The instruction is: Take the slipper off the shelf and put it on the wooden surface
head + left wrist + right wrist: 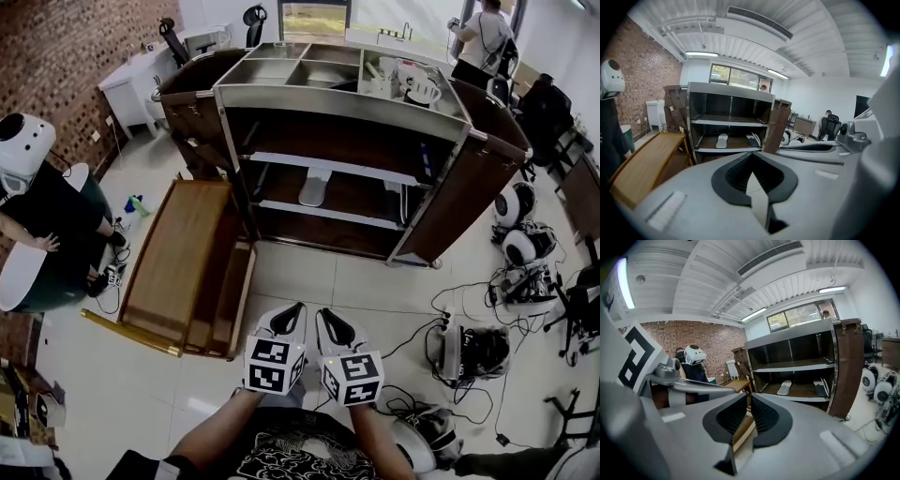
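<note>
A white slipper (314, 187) lies on the lower shelf of a metal and wood shelf cart (342, 103). It shows in the left gripper view (722, 139) and in the right gripper view (785, 387) too. The slanted wooden surface (178, 258) stands to the cart's left, on the floor. My left gripper (292, 309) and right gripper (324, 315) are side by side close to my body, well short of the cart, and both point toward it. The left gripper (751, 155) has its jaws together and the right gripper (749, 397) is shut, and neither holds anything.
A darker pair of slippers (753, 139) leans at the right end of the same shelf. A person in a white helmet (23, 150) sits at the left by the brick wall. Cables and devices (469, 347) litter the floor at the right. Cups sit in the cart's top tray (417, 89).
</note>
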